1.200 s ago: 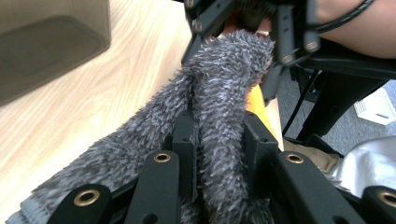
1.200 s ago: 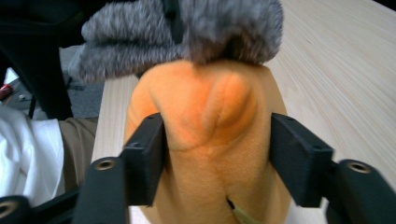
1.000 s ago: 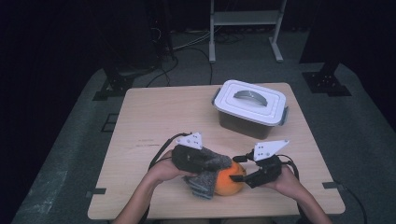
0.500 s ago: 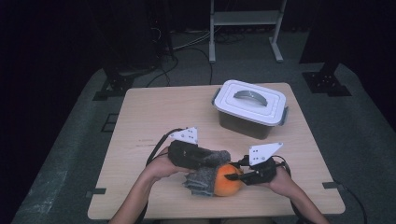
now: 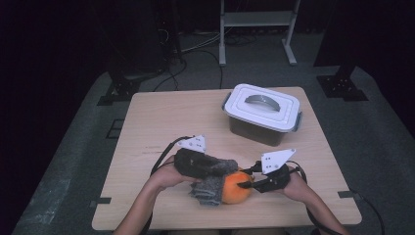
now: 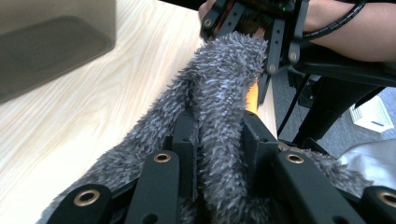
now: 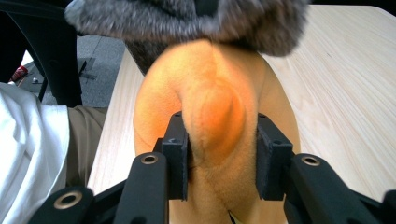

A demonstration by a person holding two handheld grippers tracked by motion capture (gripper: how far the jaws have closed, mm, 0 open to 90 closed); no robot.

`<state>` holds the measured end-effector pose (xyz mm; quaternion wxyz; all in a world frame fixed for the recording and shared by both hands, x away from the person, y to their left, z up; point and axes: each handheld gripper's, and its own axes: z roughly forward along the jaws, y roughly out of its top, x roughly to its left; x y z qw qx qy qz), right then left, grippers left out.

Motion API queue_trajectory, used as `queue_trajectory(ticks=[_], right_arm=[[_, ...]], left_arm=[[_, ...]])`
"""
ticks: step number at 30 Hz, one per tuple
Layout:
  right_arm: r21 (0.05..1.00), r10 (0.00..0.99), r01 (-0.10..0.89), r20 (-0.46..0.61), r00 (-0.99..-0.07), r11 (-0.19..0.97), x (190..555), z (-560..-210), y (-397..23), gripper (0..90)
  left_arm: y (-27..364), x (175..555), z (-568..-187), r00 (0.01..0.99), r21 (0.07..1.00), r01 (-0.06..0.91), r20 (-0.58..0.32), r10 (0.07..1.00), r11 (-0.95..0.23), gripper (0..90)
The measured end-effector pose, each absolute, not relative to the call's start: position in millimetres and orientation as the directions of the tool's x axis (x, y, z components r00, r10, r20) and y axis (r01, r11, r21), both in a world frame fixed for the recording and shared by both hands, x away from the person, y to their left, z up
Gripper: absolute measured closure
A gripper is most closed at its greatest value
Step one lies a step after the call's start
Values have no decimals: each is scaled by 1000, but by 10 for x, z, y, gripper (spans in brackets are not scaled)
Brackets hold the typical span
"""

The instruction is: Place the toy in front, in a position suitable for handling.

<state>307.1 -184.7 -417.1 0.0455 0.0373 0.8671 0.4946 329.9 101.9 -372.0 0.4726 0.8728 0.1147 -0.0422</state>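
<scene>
Surface [image 5: 161, 122]: light wood, centre of high view. Box [image 5: 263, 113]: lidded, grey handle, upper right of surface, well apart from the tools. Toy [image 5: 235, 186]: orange plush with grey fur part [image 6: 219, 98], lower centre near front edge. Left tool [image 6: 217, 142]: clamped on grey fur. Right tool [image 7: 218, 140]: jaws just closing, pinching orange fold.

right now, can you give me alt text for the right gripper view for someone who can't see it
The right gripper has its two black jaws pinched on a fold of a soft orange plush toy at the edge of a light wooden table. A grey furry part of the toy lies across the top, and the person's white sleeve is at the left.
</scene>
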Motion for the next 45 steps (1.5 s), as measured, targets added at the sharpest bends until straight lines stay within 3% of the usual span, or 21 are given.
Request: queue_trajectory(ticks=[7, 16, 31, 39, 45], right_arm=[[871, 131, 61, -4, -991, 488, 3142, -4198, -1990, 605], [869, 124, 55, -8, -992, 491, 3134, -4190, -1920, 604], [878, 164, 94, 17, -986, 470, 3163, -4209, -2001, 597], [880, 170, 103, 26, -985, 464, 3179, -4210, -1945, 598], [875, 170, 92, 11, -985, 476, 3142, -4174, -1814, 585]], left_arm=[[1132, 3285, -3718, 966, 814, 255, -193, 170, -521, 706], [915, 3270, -3683, 976, 821, 216, -182, 117, -528, 706], [1267, 3280, -3797, 963, 825, 268, -214, 163, -498, 713], [1045, 3274, -3669, 976, 845, 220, -191, 109, -488, 713], [669, 3261, -3582, 986, 816, 163, -145, 77, -555, 713]])
